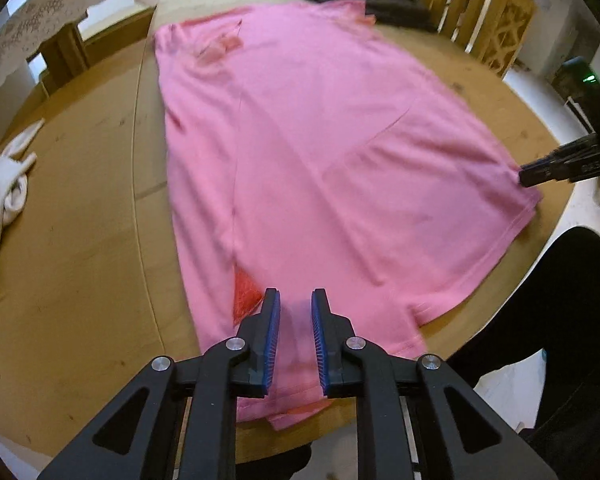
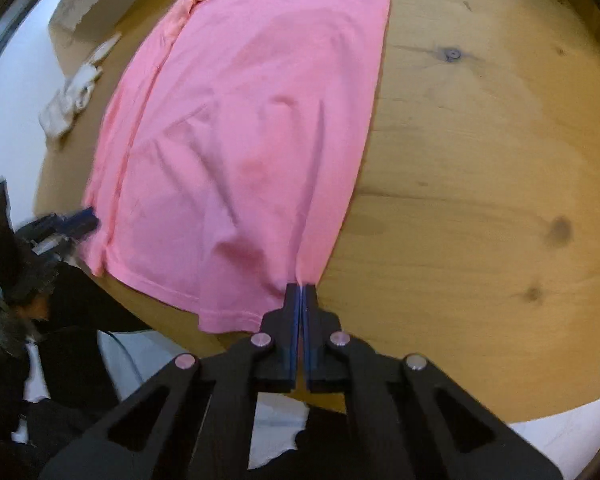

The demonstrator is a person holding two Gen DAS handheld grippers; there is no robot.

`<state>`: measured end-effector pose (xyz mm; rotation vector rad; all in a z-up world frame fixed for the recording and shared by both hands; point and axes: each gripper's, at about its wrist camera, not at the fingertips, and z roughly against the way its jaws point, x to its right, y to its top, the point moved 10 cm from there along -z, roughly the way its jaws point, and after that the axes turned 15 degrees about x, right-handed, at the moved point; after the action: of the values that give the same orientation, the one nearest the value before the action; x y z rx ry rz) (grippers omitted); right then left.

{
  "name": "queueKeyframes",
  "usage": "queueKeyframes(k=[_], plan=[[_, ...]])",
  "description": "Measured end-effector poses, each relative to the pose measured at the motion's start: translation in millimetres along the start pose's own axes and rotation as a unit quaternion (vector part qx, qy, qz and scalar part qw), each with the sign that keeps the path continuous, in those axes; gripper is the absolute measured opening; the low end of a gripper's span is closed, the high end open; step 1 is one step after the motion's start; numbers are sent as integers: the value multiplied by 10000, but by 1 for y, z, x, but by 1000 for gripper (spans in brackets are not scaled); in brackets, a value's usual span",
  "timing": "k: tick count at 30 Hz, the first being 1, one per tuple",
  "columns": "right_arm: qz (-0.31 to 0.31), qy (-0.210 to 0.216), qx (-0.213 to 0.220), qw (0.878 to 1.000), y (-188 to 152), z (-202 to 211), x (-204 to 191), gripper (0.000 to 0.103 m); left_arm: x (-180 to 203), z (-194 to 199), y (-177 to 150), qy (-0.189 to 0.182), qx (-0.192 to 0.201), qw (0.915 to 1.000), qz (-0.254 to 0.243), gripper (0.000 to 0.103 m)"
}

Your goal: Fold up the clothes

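I am working over a round wooden table (image 2: 480, 168) on which a pink T-shirt (image 1: 320, 152) is lying spread out, its hem toward me and its neck end far from me. There are no containers in view; the table alone is bearing things: a crumpled white cloth (image 1: 4, 192) is lying well apart from the shirt on its left, and a dark garment (image 1: 380, 0) is lying at the far edge, just beyond the shirt's neck end.

My left gripper (image 1: 296, 304) is pointing steeply down over the near left corner of the shirt. Its blue-padded fingers (image 1: 274, 332) are standing a little apart, with pink cloth showing in the gap between them; I cannot tell whether the pads are pressing on the fabric.

My right gripper (image 2: 301, 294) is sitting at the near right corner of the hem, its jaws drawn together so the blue pads are almost meeting. A thin fold of the shirt's edge is running into the tips, and creases are fanning out from that point, so I am pinching the hem there. In the left wrist view, the same gripper's tips are lying at the shirt's right edge.
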<state>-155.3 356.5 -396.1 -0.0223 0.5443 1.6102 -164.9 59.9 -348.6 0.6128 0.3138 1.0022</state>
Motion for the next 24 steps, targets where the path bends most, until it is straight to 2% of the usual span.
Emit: queueKeyframes(k=[2, 3, 5, 7, 8, 11, 12, 15, 16, 17, 20, 22, 24], plan=[[81, -126, 132, 9998, 11, 17, 1, 1, -1, 1, -1, -15, 71, 10000, -17, 18], [62, -171, 369, 9992, 24, 37, 4, 1, -1, 1, -1, -24, 91, 9999, -39, 19], [69, -503, 418, 9978, 33, 54, 15, 1, -1, 2, -1, -45, 124, 9999, -69, 19], [305, -963, 189, 9947, 9, 55, 23, 1, -3, 3, -1, -72, 142, 9998, -77, 19], [279, -1061, -78, 9939, 0, 45, 22, 5, -3, 3, -2, -80, 156, 9998, -97, 19], [-126, -1011, -686, 9924, -11, 22, 26, 8, -3, 4, -2, -96, 187, 9997, -140, 19], [-176, -888, -307, 9954, 3, 22, 22, 8, -4, 4, -3, -99, 194, 9997, -148, 19], [-213, -371, 448, 9981, 44, 15, 1, 8, -3, 3, -4, -118, 209, 9994, -263, 20], [-220, -209, 544, 9981, 52, 10, -6, 8, -3, 4, -4, -124, 205, 9994, -262, 20], [-185, -64, 499, 9986, 56, 2, -14, 8, -4, 4, -4, -128, 187, 9994, -259, 20], [263, -90, -17, 9996, 43, -19, -30, 8, -3, 5, -4, -150, 122, 9992, -338, 20], [544, -57, -252, 9982, 19, -17, -36, 8, -2, 6, -4, -171, 91, 9990, -399, 21], [638, -274, -389, 9968, -2, -6, -25, 8, -3, 6, -3, -201, 84, 9989, -418, 21]])
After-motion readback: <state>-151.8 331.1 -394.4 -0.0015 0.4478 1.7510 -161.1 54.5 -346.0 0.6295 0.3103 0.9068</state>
